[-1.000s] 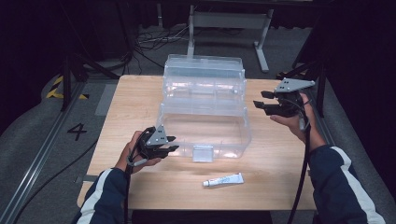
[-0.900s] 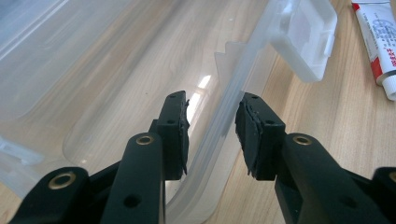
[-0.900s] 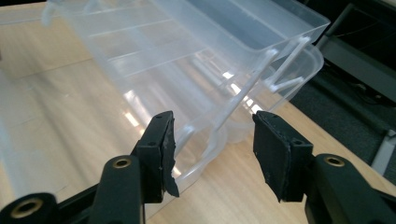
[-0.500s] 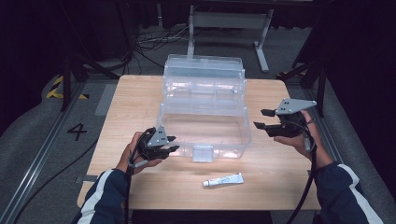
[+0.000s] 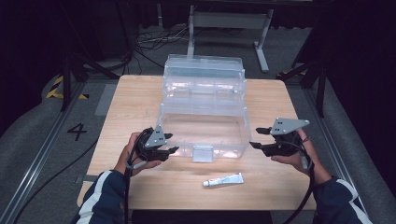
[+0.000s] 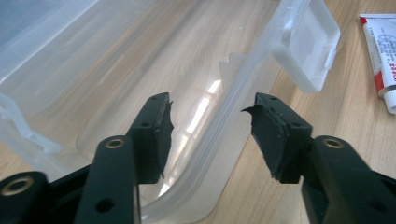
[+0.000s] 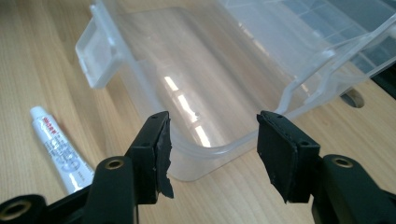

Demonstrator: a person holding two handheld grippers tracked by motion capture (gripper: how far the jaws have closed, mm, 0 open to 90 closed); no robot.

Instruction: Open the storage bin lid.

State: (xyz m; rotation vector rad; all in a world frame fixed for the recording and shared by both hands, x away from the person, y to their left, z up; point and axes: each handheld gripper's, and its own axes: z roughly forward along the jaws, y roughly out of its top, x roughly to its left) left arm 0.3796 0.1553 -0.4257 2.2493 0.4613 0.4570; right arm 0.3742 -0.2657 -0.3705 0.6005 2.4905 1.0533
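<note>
A clear plastic box (image 5: 205, 140) stands in the middle of the table with its lid (image 5: 204, 77) swung up at the back. My left gripper (image 5: 172, 143) is at the box's front left corner. In the left gripper view the jaws (image 6: 210, 105) straddle the front rim (image 6: 219, 135), open and just widened, with neither pad touching it. My right gripper (image 5: 255, 138) hovers at the front right corner. Its jaws (image 7: 212, 121) are open, have eased slightly wider, and frame the rim's corner (image 7: 205, 149) without contact.
A small white tube (image 5: 223, 179) lies on the wood in front of the box, also seen in both gripper views (image 6: 385, 51) (image 7: 58, 149). The box's front latch flap (image 5: 202, 153) hangs down. Bare tabletop (image 5: 135, 102) flanks the box.
My right hand has come down and toward me, from beside the lid to the box's front right corner. My left hand has stayed put.
</note>
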